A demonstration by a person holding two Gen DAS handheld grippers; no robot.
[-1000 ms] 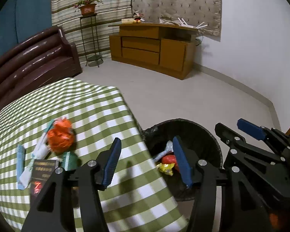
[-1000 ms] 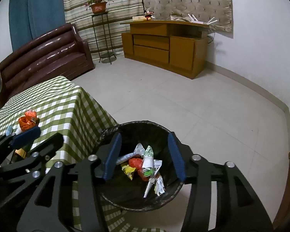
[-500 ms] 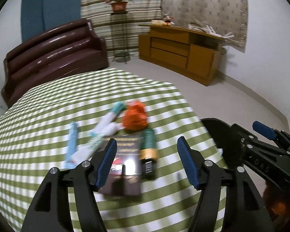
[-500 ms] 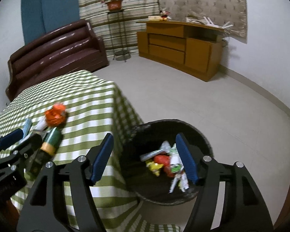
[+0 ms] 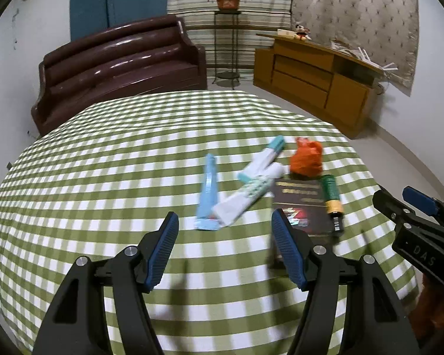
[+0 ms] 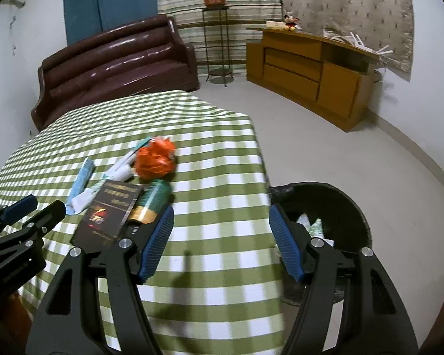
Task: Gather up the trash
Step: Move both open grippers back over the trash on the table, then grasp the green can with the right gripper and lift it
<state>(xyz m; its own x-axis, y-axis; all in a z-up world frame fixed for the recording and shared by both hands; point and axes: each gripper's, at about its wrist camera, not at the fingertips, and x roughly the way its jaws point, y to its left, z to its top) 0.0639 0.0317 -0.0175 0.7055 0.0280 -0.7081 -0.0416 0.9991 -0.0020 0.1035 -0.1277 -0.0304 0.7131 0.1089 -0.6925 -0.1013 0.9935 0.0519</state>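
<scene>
A green-and-white checked cloth-covered tabletop (image 5: pixel 103 153) carries a crumpled orange plastic bag (image 5: pixel 306 159), light-blue flat wrapper (image 5: pixel 207 195), white-and-teal tube (image 5: pixel 257 183), dark rectangular carton (image 5: pixel 302 207) and green cylindrical bottle (image 5: pixel 332 198).

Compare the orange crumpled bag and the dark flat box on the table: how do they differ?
The orange crumpled bag is bright, bunched and rounded; the dark flat box is near black, rectangular and lies flat with printed text up. The bag lies farther from the grippers, the box nearer. Both rest on the checked tablecloth, ungripped.
</scene>
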